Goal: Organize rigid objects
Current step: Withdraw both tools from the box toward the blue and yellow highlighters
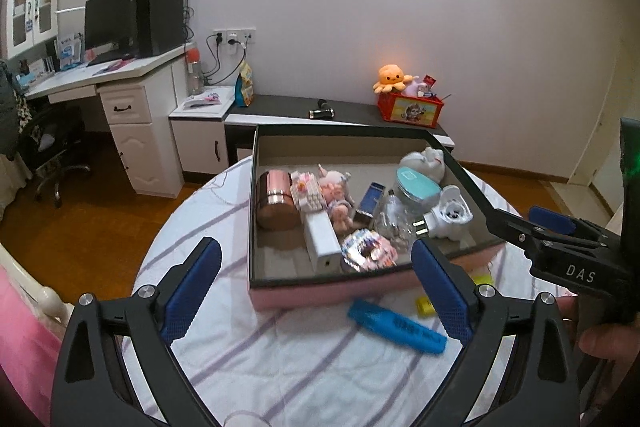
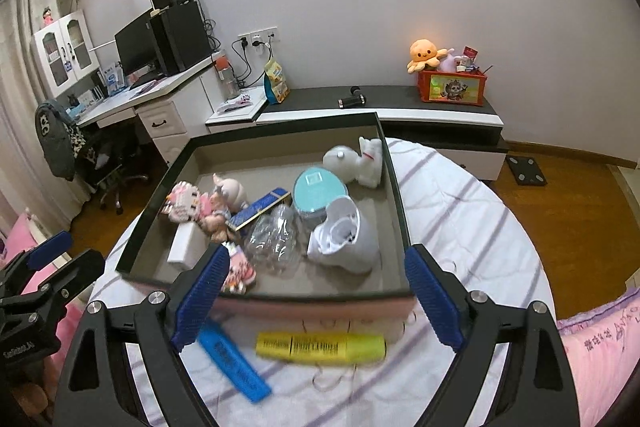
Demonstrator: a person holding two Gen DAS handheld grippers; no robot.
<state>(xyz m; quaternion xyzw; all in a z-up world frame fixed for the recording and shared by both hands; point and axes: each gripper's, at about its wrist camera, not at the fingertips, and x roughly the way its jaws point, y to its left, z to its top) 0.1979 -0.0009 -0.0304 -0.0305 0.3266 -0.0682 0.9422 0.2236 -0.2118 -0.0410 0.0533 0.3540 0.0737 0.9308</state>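
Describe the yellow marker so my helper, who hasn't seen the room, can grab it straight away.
Find the round table with the striped cloth and the pink-sided box on it. On the cloth just outside the box's near wall lie two highlighters. The yellow marker is the thick one with black print, lying parallel to that wall; the blue highlighter beside it lies slanted.

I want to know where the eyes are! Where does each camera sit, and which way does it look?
Left wrist: on the left gripper, open, facing the pink open-top box; the right gripper and a thumb show at right.
Right wrist: on the right gripper, open, over the yellow highlighter pen; the left gripper shows at left.
Shared: the box and the blue highlighter pen.
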